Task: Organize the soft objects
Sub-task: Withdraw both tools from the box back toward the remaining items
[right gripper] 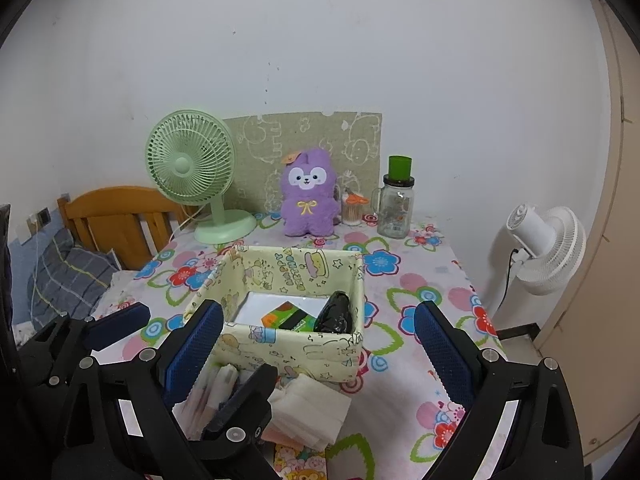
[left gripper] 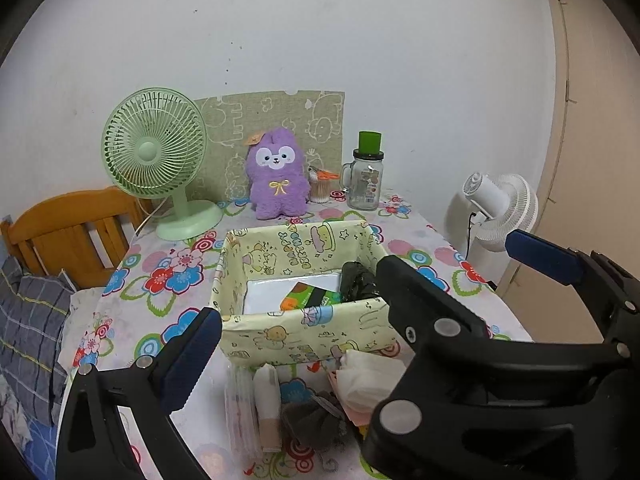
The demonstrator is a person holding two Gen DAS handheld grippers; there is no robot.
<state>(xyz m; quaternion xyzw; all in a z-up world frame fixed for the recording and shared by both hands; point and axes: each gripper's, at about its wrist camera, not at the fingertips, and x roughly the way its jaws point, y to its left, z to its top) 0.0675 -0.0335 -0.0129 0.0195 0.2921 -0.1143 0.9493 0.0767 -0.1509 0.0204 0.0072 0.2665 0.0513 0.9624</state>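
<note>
A cartoon-printed yellow fabric box point(left gripper: 308, 336) point(right gripper: 292, 344) stands mid-table. Inside it lie a black shiny item point(left gripper: 356, 280) point(right gripper: 336, 312) and a green-orange packet point(left gripper: 308, 296) point(right gripper: 288, 316). In front of the box lie white tissues point(left gripper: 372, 384) point(right gripper: 316, 404), a grey cloth point(left gripper: 312, 416), a white roll point(left gripper: 266, 396) point(right gripper: 226, 376) and a clear packet point(left gripper: 240, 408). A purple plush point(left gripper: 278, 176) point(right gripper: 306, 196) sits at the back. My left gripper point(left gripper: 320, 320) and right gripper point(right gripper: 318, 308) hover side by side above the near pile. Both are open and empty, and the right gripper hides the left one's right finger.
A green desk fan point(left gripper: 154, 152) stands back left; a glass jar mug point(left gripper: 366, 180) and a cotton-swab tub point(left gripper: 320, 188) back right. A white floor fan point(right gripper: 548, 248) is beyond the table's right edge. A wooden headboard point(left gripper: 68, 224) and pillow point(left gripper: 28, 320) are on the left.
</note>
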